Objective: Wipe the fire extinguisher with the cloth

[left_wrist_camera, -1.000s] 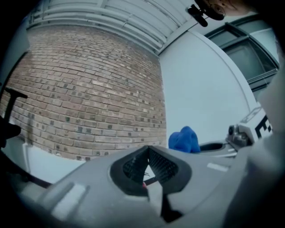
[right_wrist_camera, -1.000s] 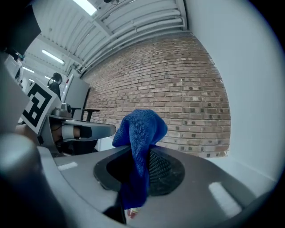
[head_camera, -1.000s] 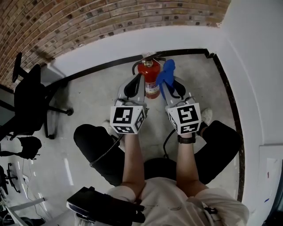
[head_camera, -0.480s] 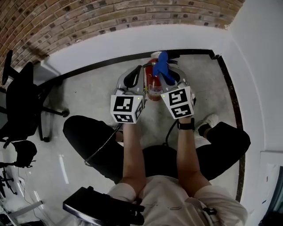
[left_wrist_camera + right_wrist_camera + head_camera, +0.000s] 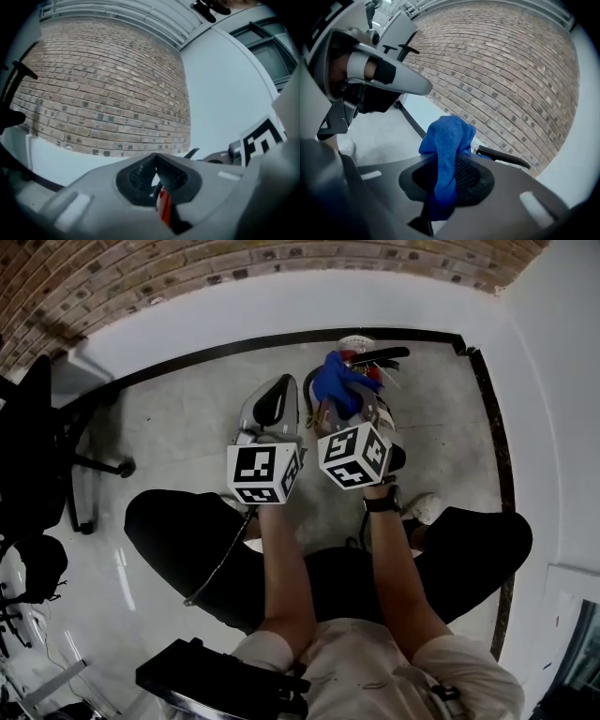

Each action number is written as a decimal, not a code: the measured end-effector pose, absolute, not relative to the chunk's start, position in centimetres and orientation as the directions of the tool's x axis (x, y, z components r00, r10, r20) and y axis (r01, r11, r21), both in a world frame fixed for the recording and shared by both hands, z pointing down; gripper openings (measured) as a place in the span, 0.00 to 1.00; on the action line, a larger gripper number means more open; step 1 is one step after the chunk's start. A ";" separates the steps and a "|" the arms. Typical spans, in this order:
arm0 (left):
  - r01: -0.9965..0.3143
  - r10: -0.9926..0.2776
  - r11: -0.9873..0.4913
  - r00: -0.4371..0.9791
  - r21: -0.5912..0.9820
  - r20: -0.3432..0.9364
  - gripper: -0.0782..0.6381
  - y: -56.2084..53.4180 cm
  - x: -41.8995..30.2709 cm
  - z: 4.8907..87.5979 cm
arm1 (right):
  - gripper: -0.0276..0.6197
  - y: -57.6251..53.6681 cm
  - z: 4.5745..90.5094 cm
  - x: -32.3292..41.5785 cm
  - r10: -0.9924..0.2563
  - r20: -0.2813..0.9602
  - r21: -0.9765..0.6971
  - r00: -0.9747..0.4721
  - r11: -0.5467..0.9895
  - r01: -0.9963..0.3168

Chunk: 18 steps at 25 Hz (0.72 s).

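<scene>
The red fire extinguisher [image 5: 367, 356] stands on the floor by the wall, mostly hidden behind my grippers; only its top and black lever show. My right gripper [image 5: 341, 397] is shut on the blue cloth [image 5: 334, 379] and presses it over the extinguisher's upper part. The right gripper view shows the cloth [image 5: 446, 140] bunched between the jaws, with the black lever [image 5: 502, 157] just beyond. My left gripper [image 5: 281, 386] is shut with nothing in it, close to the extinguisher's left side. A strip of the red extinguisher body [image 5: 164, 210] shows under the left gripper [image 5: 155, 159].
A black office chair [image 5: 37, 442] stands at the left. A black baseboard [image 5: 216, 351] runs along the white lower wall, with brick above. The person's legs in black trousers and a light shoe [image 5: 422, 507] lie close behind the grippers. A white wall is at the right.
My right gripper has carried the cloth left and forward onto the extinguisher's top, which now covers most of it. The left gripper stayed beside it, and the head view has shifted forward.
</scene>
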State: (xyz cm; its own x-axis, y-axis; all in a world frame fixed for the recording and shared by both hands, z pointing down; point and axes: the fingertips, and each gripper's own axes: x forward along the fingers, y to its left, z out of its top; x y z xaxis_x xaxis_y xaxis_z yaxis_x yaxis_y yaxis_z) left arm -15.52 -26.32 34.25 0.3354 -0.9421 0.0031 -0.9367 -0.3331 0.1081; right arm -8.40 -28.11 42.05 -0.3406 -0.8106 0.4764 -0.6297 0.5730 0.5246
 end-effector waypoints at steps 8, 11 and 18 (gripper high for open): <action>-0.943 -0.948 -0.311 0.316 0.122 0.027 0.11 -26.7 -17.8 37.0 | 0.15 -26.2 43.8 -10.7 -0.821 0.459 0.613 -0.339 0.569 -0.548; -0.949 -0.955 -0.291 0.297 0.123 0.031 0.11 -26.8 -18.7 38.2 | 0.15 -25.2 48.2 -11.6 -0.758 0.556 0.560 -0.340 0.644 -0.521; -0.946 -0.954 -0.288 0.297 0.150 0.043 0.11 -26.5 -19.9 39.5 | 0.15 -26.0 59.6 -11.7 -0.788 0.571 0.577 -0.231 0.586 -0.569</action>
State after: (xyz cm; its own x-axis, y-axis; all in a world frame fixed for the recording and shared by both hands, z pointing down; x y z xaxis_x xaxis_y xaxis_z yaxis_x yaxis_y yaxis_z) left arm -19.93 -26.50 39.51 0.2968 -0.9540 0.0429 -0.9459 -0.2876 0.1500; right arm -11.71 -26.01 59.64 -0.2315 -0.7876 0.5711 -0.5692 0.5857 0.5770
